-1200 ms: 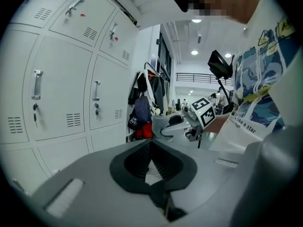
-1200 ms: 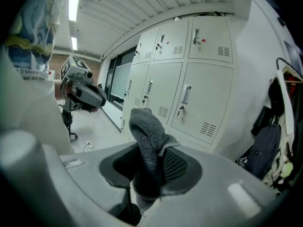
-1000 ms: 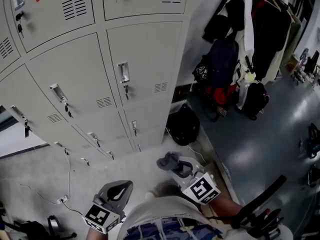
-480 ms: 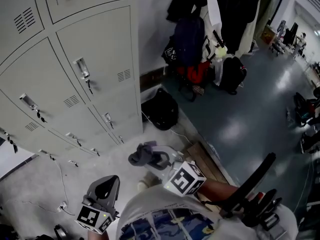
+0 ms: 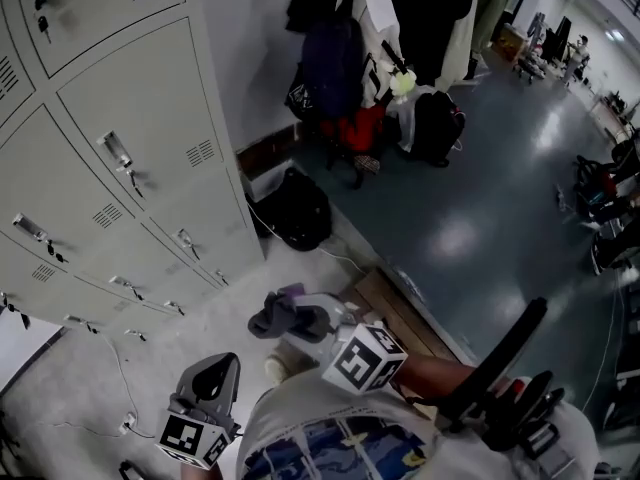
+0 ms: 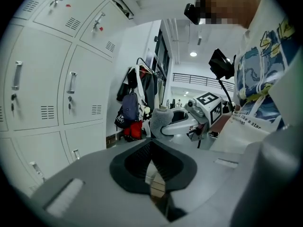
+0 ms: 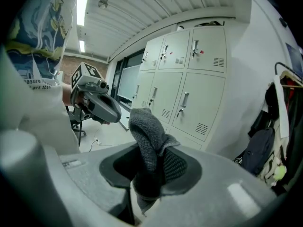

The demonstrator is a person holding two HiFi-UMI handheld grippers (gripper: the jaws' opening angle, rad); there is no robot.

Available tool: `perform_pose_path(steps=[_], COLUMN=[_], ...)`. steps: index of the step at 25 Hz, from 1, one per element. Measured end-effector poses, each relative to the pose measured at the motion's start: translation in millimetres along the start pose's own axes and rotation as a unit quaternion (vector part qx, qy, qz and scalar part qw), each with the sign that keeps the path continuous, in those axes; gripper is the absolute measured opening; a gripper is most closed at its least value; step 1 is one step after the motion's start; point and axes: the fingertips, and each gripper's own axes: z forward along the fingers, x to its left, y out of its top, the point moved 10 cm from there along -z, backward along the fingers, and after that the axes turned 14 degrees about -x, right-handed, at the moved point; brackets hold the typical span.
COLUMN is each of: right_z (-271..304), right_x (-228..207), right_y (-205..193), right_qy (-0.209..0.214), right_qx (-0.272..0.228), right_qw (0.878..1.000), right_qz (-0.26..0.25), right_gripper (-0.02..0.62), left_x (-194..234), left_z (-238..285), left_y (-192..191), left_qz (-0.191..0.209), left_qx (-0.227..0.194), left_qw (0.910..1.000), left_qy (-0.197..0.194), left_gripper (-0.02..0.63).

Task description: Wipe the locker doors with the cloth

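- Head camera looked steeply down over the lockers [image 5: 140, 98], left gripper [image 5: 220, 370] and right gripper [image 5: 283, 318].
- Each gripper camera, close behind its jaws, faced the other gripper and the lockers.

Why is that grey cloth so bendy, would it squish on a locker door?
Probably squishy: the cloth folds and droops where the right gripper pinches it, so it likely flattens against a locker door. It looks fuzzy and knitted, so it should grip rather than slip. Probably light, since a small pinch holds it.

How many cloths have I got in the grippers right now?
1: the grey cloth, clamped in the right gripper. The left gripper is shut on nothing; no other cloth shows.
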Motion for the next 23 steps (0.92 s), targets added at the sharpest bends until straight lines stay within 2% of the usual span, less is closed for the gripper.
perform_pose_path(steps=[10, 17, 23], right_z=[-42, -50, -16], right_x=[-1, 16, 75], right_y=[2, -8, -4], right_qy=[-0.004, -0.075, -0.102], right_qx=[0.008, 0.022, 0.028], right_qw=[1.000, 0.996, 0.994], right_qz=[0.020, 0.029, 0.033], right_gripper=[0.114, 0.114, 0.114], left_x=[-43, -38, -11], left_z=[15, 15, -37], left_y=[19, 6, -8], left_qz=[-0.005, 0.014, 0.022], left_qx=[0.036, 0.059, 0.053], left_qw=[0.9993, 0.9949, 0.9906], left_qy=[-0.007, -0.081, -0.124], left_gripper=[0.002, 0.002, 0.002])
